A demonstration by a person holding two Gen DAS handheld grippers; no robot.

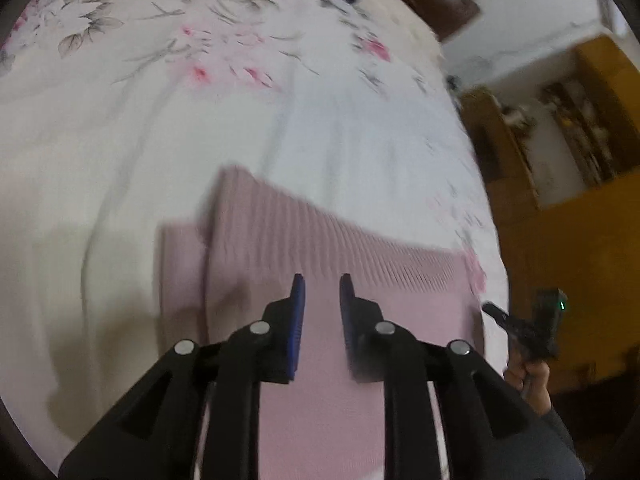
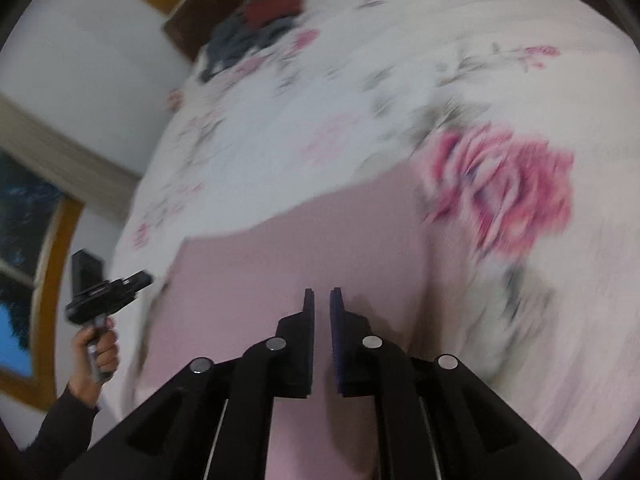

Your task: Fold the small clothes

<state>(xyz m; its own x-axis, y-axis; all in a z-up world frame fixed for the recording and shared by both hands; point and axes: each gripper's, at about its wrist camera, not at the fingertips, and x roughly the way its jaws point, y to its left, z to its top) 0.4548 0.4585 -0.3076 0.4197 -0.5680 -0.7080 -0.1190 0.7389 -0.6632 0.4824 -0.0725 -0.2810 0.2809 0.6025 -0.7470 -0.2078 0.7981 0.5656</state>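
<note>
Pink knit top (image 1: 320, 280) is lying flat on the flowery bed (image 1: 200, 120); both the left hand-held gripper (image 1: 322, 292) and right hand-held gripper (image 2: 321, 304) are hovering spread, pinching nothing; best pinching an edge, then folding slowly

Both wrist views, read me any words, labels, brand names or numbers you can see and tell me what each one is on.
None: no readable text in either view.
Pink garment: ribbed knit only, no label or print showing.
Floral bedsheet: flowers only, no lettering.
Right hand-held gripper: one small green light on its body, no legible marking.
Shelf clutter: too blurred to read.
</note>
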